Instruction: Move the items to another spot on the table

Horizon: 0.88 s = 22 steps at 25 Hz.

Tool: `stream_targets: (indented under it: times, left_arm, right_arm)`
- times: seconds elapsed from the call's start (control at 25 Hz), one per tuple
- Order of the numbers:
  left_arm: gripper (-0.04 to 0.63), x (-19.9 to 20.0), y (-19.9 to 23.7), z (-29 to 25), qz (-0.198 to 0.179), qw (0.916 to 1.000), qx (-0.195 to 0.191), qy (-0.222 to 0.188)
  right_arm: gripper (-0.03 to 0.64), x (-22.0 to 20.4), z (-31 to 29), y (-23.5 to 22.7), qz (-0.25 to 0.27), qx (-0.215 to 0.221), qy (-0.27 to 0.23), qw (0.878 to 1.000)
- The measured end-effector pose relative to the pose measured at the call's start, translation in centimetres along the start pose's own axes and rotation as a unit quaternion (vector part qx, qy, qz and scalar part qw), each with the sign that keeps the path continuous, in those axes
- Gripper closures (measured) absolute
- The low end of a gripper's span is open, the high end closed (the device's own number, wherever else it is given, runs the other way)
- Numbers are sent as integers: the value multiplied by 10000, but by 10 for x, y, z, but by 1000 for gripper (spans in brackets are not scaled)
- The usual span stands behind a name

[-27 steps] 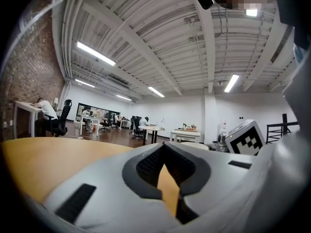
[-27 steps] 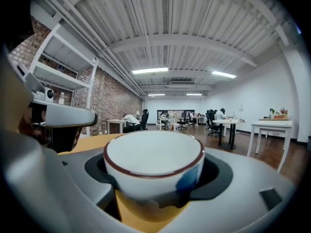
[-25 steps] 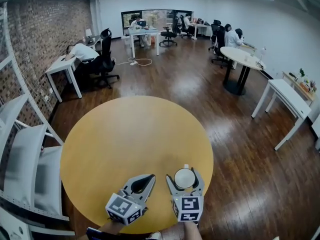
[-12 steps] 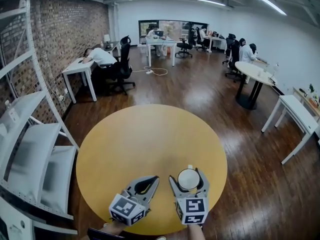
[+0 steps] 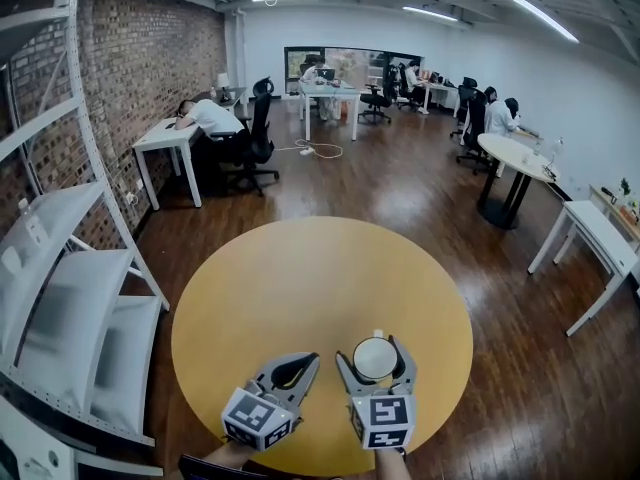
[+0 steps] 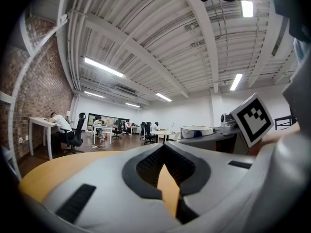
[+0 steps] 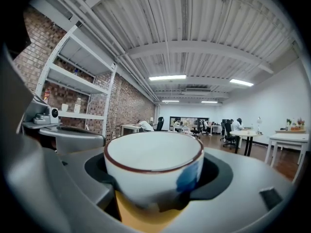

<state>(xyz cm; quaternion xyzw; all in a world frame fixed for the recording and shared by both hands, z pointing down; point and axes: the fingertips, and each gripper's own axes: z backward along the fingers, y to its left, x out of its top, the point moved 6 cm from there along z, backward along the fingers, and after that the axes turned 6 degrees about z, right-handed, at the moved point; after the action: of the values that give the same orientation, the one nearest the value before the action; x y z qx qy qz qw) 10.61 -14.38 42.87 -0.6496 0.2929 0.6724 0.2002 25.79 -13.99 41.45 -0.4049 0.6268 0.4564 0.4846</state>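
A white cup [image 5: 375, 357] with a brown rim and a blue mark sits between the jaws of my right gripper [image 5: 376, 340], which is shut on it near the front edge of the round yellow table [image 5: 300, 278]. In the right gripper view the cup [image 7: 153, 171] fills the space between both jaws, with yellow tabletop below it. Whether it rests on the table or hangs just above it, I cannot tell. My left gripper [image 5: 306, 360] lies just left of it, shut with nothing in it. From the left gripper view the cup [image 6: 197, 131] shows at the right.
A white shelf rack [image 5: 60, 298] stands close at the table's left. Dark wooden floor surrounds the table. A white side table [image 5: 600, 238] and a round table [image 5: 515, 158] stand to the right. A person [image 5: 205, 116] leans on a desk at the back left.
The head view has shifted, so the table and room sit further right and lower in the picture. Both grippers keep their places near the front edge, the cup still in the right one.
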Motion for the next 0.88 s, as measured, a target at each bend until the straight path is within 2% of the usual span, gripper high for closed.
stream_targets:
  times: [0.32, 0.88]
  left_arm:
    - [575, 7, 57, 39, 41, 9996, 271, -69]
    - [577, 4, 183, 123, 144, 9913, 1285, -227]
  right_arm:
    - [213, 20, -40, 60, 47, 275, -74, 9996]
    - [213, 33, -139, 198, 67, 1252, -292, 9917]
